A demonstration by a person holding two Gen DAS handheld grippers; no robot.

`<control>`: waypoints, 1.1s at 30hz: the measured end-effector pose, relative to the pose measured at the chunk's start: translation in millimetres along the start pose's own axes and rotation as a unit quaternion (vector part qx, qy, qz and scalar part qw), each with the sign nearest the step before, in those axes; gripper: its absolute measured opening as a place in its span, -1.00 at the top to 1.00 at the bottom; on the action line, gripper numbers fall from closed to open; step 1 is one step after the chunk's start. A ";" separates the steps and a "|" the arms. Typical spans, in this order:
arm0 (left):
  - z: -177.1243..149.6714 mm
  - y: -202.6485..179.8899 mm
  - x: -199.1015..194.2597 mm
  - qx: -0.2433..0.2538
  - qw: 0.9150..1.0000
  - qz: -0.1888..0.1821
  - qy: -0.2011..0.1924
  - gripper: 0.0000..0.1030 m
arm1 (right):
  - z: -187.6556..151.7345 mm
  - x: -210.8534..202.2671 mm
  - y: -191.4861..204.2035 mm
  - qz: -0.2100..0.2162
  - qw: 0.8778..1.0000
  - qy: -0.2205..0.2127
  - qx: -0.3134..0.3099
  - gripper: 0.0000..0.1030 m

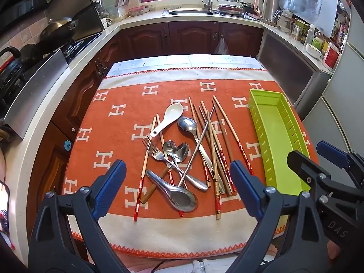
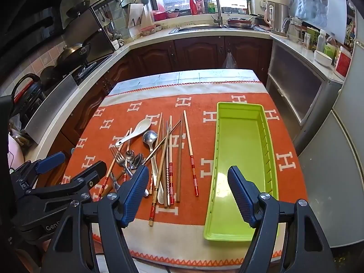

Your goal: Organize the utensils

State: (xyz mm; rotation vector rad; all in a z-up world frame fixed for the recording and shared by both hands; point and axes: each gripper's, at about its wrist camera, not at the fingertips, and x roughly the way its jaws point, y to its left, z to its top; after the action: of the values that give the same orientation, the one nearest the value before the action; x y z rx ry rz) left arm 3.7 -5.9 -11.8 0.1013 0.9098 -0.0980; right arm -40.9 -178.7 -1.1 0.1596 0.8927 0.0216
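Observation:
A heap of utensils lies mid-table on the orange cloth point(image 1: 113, 122): a white ceramic spoon point(image 1: 168, 118) point(image 2: 136, 129), a fork point(image 1: 154, 152) point(image 2: 119, 158), several steel spoons point(image 1: 188, 125), a large steel spoon point(image 1: 179, 195) and many chopsticks point(image 1: 223, 141) point(image 2: 190, 150). To its right stands a long green tray point(image 1: 275, 141) point(image 2: 241, 150) with nothing in it. My left gripper point(image 1: 178, 188) point(image 2: 72, 162) hovers open above the near end of the heap. My right gripper point(image 2: 188, 192) point(image 1: 318, 157) is open too, above the gap between chopsticks and tray, holding nothing.
The table's near edge point(image 2: 182, 257) is close below both grippers. Kitchen counters wrap around: a stove with a wok point(image 1: 59, 27) on the left, a sink point(image 2: 198, 28) at the back, jars and a white bowl point(image 2: 323, 58) on the right, a fridge point(image 2: 348, 136) beside the table.

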 end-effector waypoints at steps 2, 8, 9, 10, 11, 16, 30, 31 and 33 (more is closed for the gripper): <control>-0.1 -0.1 0.4 0.000 1.000 0.000 0.001 -0.77 | 0.1 0.5 0.1 -0.001 1.000 0.000 0.000 -0.41; 1.3 1.6 2.5 -0.002 1.000 -0.005 0.009 -0.77 | 0.3 1.8 0.8 -0.001 1.000 0.000 0.000 -0.41; 1.6 1.6 3.4 -0.002 1.000 -0.005 0.011 -0.77 | 0.2 2.4 1.0 -0.001 1.000 0.001 0.000 -0.41; 1.9 2.1 4.0 -0.002 1.000 -0.005 0.012 -0.77 | 0.3 2.5 1.3 -0.001 1.000 0.002 0.001 -0.41; 2.1 2.4 4.5 -0.003 1.000 -0.006 0.013 -0.77 | -0.1 3.2 1.5 -0.001 1.000 0.003 0.001 -0.41; 2.1 3.8 5.0 -0.004 1.000 -0.007 0.012 -0.75 | -0.2 5.3 1.9 -0.002 1.000 0.002 0.000 -0.41; 0.6 8.4 5.6 -0.008 1.000 -0.015 0.017 -0.72 | 0.3 7.7 3.2 -0.001 1.000 0.008 -0.001 -0.41; 0.2 8.7 5.1 -0.008 1.000 -0.016 0.017 -0.72 | -0.4 7.4 3.5 -0.001 1.000 0.008 -0.002 -0.41; -0.4 9.5 4.5 -0.008 1.000 -0.016 0.016 -0.72 | -0.4 7.7 3.9 -0.001 1.000 0.008 -0.002 -0.41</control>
State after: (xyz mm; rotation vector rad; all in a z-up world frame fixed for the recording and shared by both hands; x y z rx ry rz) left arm 7.4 3.4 -15.1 0.0728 0.9450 -0.1192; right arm -36.2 -174.1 -6.7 0.1552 0.9082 0.0223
